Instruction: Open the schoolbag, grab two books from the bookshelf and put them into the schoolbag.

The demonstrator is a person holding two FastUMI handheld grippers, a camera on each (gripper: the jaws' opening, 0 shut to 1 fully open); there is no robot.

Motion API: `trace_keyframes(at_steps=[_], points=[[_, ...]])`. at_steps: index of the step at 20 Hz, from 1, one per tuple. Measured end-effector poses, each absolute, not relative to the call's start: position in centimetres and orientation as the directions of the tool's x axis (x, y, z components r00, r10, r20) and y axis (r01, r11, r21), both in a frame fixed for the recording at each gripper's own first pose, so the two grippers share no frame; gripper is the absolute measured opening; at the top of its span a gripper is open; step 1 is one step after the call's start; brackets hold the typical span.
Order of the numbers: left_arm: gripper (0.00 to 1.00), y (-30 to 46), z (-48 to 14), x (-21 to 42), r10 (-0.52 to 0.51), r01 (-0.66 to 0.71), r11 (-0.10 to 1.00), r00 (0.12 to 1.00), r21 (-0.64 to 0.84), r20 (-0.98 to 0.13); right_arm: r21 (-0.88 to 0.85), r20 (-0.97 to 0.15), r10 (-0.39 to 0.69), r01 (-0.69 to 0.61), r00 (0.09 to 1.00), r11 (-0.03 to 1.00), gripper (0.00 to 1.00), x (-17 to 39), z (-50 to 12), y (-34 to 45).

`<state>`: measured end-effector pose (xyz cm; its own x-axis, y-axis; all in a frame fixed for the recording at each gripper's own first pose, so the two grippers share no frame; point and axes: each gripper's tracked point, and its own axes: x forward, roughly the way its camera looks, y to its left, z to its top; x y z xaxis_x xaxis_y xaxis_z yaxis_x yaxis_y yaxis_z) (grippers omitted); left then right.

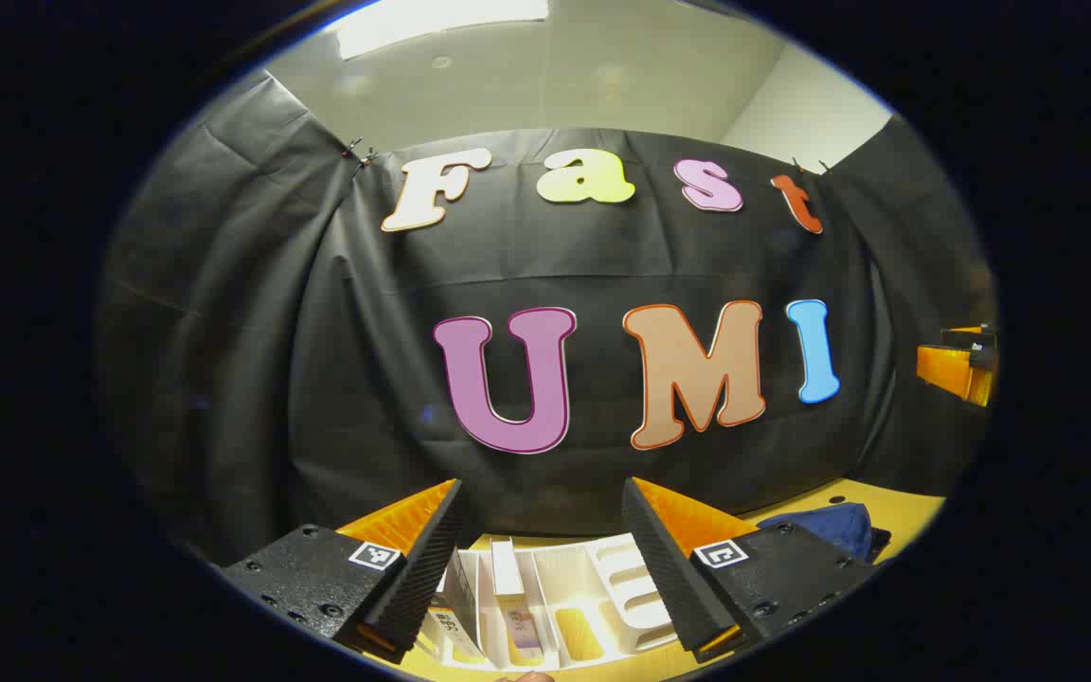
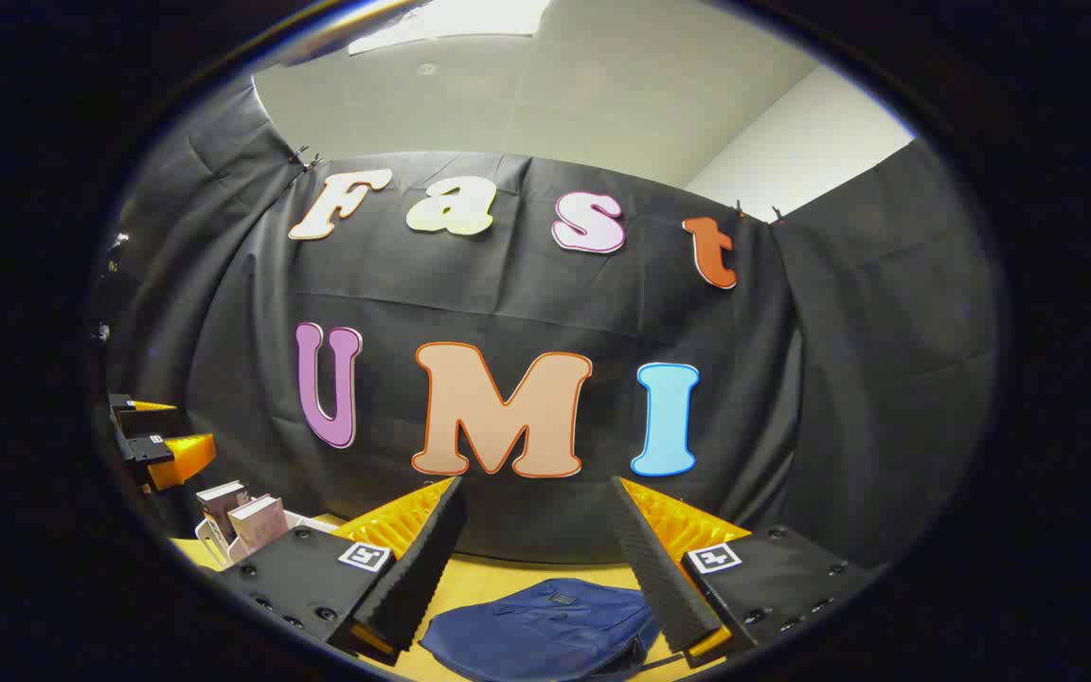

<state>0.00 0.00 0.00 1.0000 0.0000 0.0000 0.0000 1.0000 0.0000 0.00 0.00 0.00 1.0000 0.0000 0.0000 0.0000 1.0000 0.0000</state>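
Nothing done yet — the schoolbag (image 2: 545, 630) lies flat and apparently unopened on the table (image 2: 498, 578), books (image 1: 508, 592) in the shelf (image 1: 593, 597) (to the bag's left). Left gripper (image 1: 541, 559) and right gripper (image 2: 536, 559) both gape, empty.

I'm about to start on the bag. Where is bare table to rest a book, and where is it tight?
Bare tabletop lies between the schoolbag and the wall, and runs left toward the bookshelf. A bare strip also lies right of the bag. It is tight inside the bookshelf, where the books stand packed in the slots.
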Motion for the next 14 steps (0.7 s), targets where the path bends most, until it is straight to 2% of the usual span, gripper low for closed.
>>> trace_keyframes(at_steps=[2,3,6,7,8,10,12,13,14], points=[[0.97,-0.5,-0.2,0.2,0.026,-0.026,1.0,1.0,0.003,-0.004,0.0,-0.007,0.029,-0.029,1.0,1.0,0.97,0.9,-0.9,-0.3],[0.96,-0.7,-0.4,0.3,0.041,-0.041,0.999,0.999,0.016,-0.009,-0.001,-0.013,0.048,-0.048,0.999,0.999,1.0,1.1,-1.5,-0.1],[0.99,-0.9,-1.1,0.4,0.079,-0.078,0.995,0.997,0.054,-0.018,0.01,-0.032,0.113,-0.113,0.993,0.994,1.0,2.0,-3.1,0.2],[0.99,-0.7,-1.3,0.5,0.095,-0.094,0.994,0.995,0.055,-0.022,0.011,-0.033,0.123,-0.122,0.992,0.992,0.93,2.4,-3.3,0.2],[0.99,-0.6,-1.7,0.6,0.103,-0.101,0.994,0.994,0.05,-0.031,0.009,-0.04,0.119,-0.119,0.992,0.993,0.92,2.9,-3.5,0.1],[0.96,-0.6,-1.5,1.0,0.084,-0.082,0.995,0.996,0.049,-0.026,0.02,-0.037,0.089,-0.088,0.995,0.996,0.98,3.5,-3.5,0.2],[0.99,0.2,-1.3,1.6,0.078,-0.077,0.995,0.997,0.062,-0.017,0.042,-0.01,0.086,-0.085,0.996,0.995,0.97,3.9,-3.0,1.5],[0.96,0.7,-1.1,2.0,0.083,-0.082,0.995,0.996,0.052,-0.014,0.036,-0.005,0.086,-0.086,0.996,0.996,0.97,4.3,-3.0,2.1],[0.99,1.1,-1.4,2.3,0.092,-0.091,0.995,0.996,0.041,-0.019,0.025,-0.007,0.097,-0.097,0.995,0.995,1.0,4.6,-3.1,2.8]])
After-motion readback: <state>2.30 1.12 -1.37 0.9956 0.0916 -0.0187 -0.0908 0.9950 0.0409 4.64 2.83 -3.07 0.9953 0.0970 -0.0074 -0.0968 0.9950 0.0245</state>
